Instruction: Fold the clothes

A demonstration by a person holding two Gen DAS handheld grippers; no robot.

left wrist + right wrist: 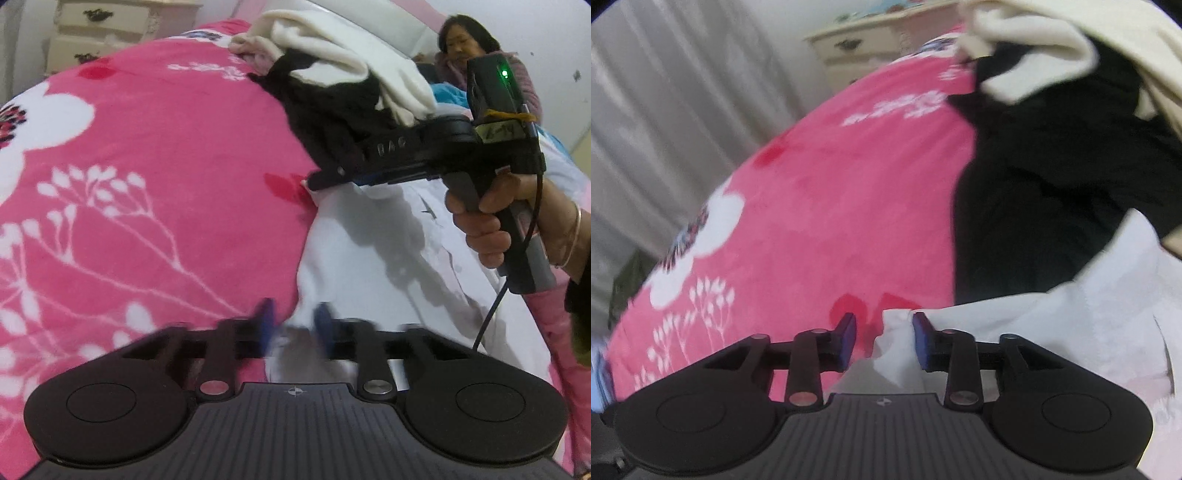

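A white garment lies flat on a pink flowered blanket. My left gripper is at its near left edge, with white cloth in the narrow gap between the blurred blue pads. Whether the pads press on it is lost in the blur. My right gripper, held by a hand, points at the garment's far left corner. In the right wrist view this gripper is open. The white garment's corner lies between its jaws and touches only the right pad.
A black garment and a cream one are piled beyond the white garment. A cream dresser stands past the bed. A person sits at the back right. A pale curtain hangs on the left.
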